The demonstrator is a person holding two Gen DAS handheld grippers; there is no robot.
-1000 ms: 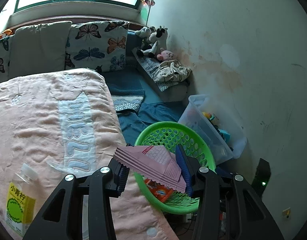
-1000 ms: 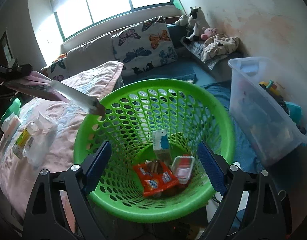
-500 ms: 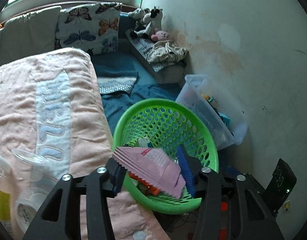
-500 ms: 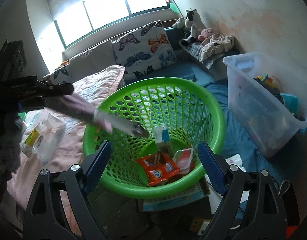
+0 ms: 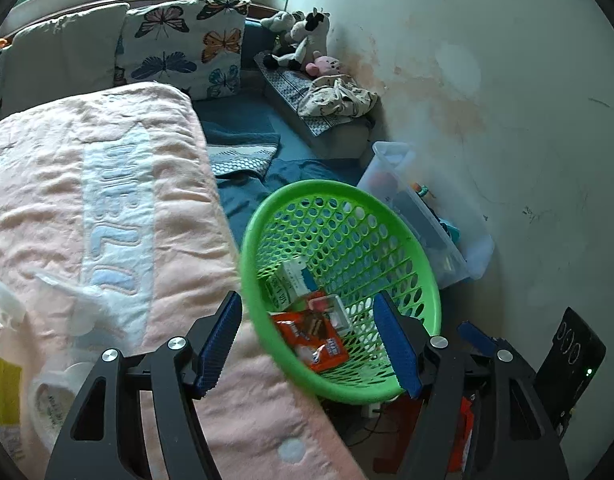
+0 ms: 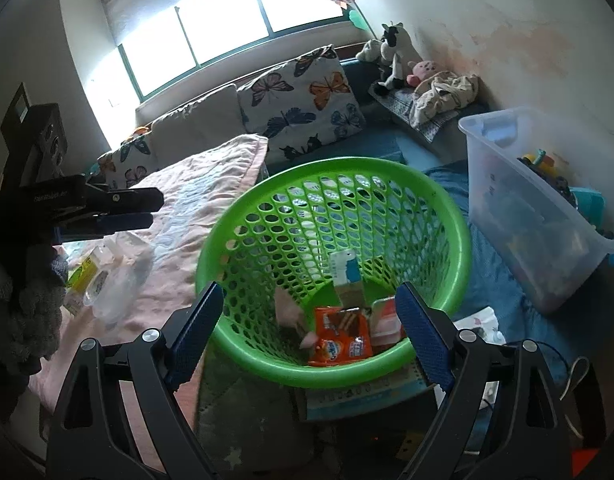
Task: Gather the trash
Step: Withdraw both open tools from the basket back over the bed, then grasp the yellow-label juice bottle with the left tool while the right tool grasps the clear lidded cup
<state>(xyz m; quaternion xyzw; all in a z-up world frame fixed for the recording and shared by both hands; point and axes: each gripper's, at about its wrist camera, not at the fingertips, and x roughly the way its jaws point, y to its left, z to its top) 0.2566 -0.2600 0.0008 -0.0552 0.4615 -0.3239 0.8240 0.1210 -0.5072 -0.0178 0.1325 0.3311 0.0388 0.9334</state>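
Observation:
A green mesh basket stands on the floor beside the bed. It holds an orange snack packet, a white and blue carton and a small clear tub. A blurred pink wrapper lies against the basket's inner left wall. My left gripper hangs over the basket's near rim; its jaws are opening with nothing between them. My right gripper stands open and bare over the basket's near side. A bottle with a yellow-green label and crumpled clear plastic lie on the bed.
A pink blanket covers the bed left of the basket. A clear storage bin with toys sits to the basket's right by the wall. Butterfly pillows and plush toys line the far window seat.
The left jaws have spread apart and let go of the pink wrapper, which has dropped into the basket. The left gripper has sunk toward the basket. The right gripper stays open.

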